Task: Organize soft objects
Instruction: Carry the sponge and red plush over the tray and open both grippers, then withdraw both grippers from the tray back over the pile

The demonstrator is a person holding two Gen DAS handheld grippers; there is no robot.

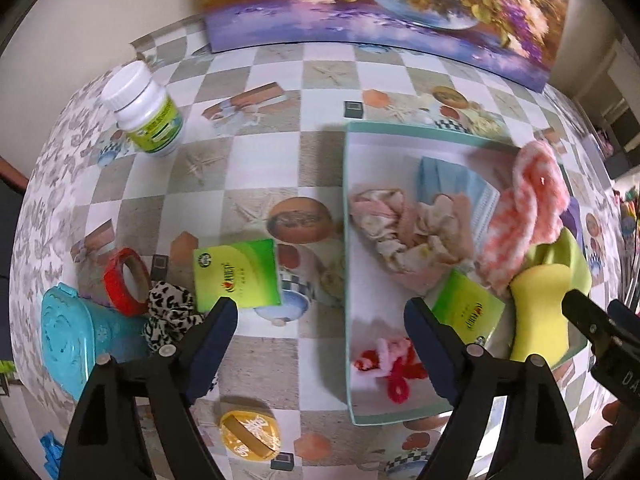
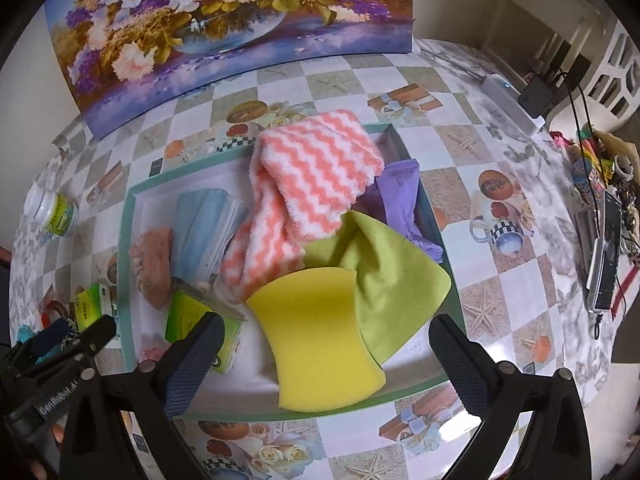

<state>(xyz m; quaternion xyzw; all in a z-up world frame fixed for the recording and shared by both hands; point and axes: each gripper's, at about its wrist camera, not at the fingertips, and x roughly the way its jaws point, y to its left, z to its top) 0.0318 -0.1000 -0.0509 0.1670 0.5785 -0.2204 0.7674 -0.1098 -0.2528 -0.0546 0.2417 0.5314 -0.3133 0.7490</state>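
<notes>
Left hand-held gripper [image 1: 320, 316]: black frame, two dark-blue textured fingers [image 1: 216, 332], spread wide apart, nothing between them; angled downward. Its body also shows at the lower left edge of the right wrist view.

Right hand-held gripper [image 2: 326, 340]: same build, fingers [image 2: 456, 356] spread wide, nothing clamped; angled downward. One finger tip visible at the right edge of the left wrist view.

We see the teal box [image 2: 127, 240] packed: yellow sponge [image 2: 320, 336], green cloth [image 2: 396, 280] and pink zigzag towel [image 2: 316, 168] block its right half. Bare white floor shows only near the front-left corner. Left of the box, open tablecloth [image 1: 256, 364] gives passage between the green packet [image 1: 236, 276] and the yellow disc [image 1: 248, 436].
</notes>
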